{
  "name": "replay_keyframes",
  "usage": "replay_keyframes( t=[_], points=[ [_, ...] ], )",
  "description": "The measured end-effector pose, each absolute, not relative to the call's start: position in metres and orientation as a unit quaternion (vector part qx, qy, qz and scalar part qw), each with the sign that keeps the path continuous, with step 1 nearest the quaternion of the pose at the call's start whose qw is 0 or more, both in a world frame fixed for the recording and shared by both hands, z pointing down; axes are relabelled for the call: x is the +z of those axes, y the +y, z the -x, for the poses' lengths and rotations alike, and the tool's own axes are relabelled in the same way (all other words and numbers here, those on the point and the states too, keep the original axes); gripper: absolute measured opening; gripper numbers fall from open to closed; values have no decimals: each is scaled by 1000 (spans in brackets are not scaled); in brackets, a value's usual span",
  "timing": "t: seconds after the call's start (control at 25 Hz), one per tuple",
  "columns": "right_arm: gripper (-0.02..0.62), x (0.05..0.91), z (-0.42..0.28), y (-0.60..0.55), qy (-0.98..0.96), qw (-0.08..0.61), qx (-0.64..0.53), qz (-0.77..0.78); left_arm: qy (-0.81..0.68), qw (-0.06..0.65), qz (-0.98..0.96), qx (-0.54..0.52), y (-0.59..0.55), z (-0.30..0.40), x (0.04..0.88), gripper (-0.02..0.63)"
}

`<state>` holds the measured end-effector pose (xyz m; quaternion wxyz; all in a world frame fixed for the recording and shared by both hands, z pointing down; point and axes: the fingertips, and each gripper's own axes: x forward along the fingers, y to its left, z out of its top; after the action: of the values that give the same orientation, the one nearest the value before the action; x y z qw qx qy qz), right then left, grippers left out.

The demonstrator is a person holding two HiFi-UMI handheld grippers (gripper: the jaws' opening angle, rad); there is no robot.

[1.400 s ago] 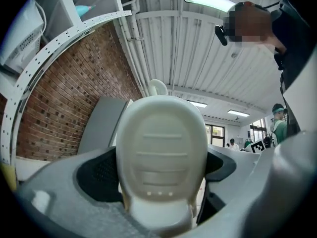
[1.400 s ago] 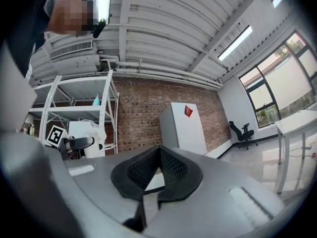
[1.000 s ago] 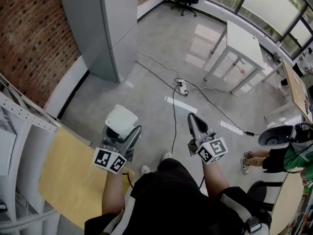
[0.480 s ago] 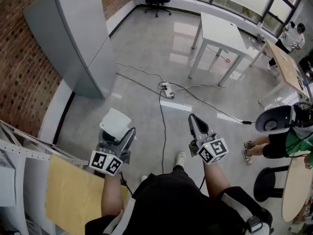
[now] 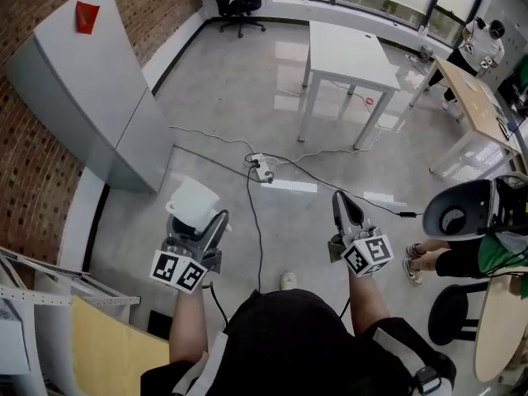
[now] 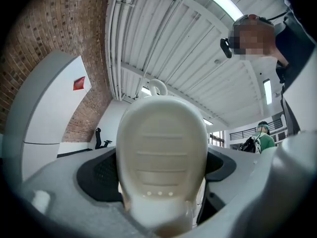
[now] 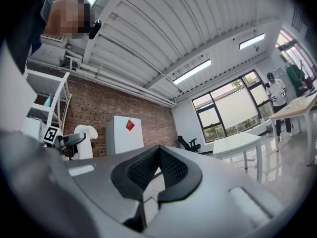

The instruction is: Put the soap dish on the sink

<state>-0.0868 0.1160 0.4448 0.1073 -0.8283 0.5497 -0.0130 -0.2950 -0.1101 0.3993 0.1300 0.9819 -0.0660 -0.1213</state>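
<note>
The left gripper [image 5: 200, 219] has its jaws spread wide and pinched on the near end of the soap dish [image 5: 192, 200]. The dish is a pale oval piece carried above the floor, at about 10 o'clock from the person's shoe [image 5: 286, 280]. Most of it juts out past the pads (in the left gripper view it fills the middle and blocks nearly everything ahead). I judge the hold shallow, so a knock or a slackened squeeze could tip the dish out onto the hard floor. The right gripper [image 5: 347, 209], at 2 o'clock from the shoe, has its jaws pressed together with nothing between them, so it gives the dish no support.

Just ahead, at 12 o'clock, a black cable [image 5: 250, 213] runs to a power strip [image 5: 261, 168]. A foot could catch it and jolt the load. Farther off, a grey cabinet [image 5: 82, 97] at 10 o'clock and a white table [image 5: 342, 52] at 1 o'clock narrow the way, and either could be clipped in passing.

The sink shows in no view, so where the dish must go cannot be told. How much of the dish's sides the pads cover is hidden behind the dish itself. A seated person [image 5: 466, 258] at 3 o'clock and a shelf rack [image 5: 33, 283] at 8 o'clock are cut off by the frame.
</note>
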Motion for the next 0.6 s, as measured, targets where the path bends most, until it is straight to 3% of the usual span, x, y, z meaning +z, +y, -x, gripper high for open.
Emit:
replay_keyframes(
  t=[0.6],
  points=[
    [6,453,-47,206,475,125,-26,871,1,140,-986,-91,-68,108,400,469]
  ],
)
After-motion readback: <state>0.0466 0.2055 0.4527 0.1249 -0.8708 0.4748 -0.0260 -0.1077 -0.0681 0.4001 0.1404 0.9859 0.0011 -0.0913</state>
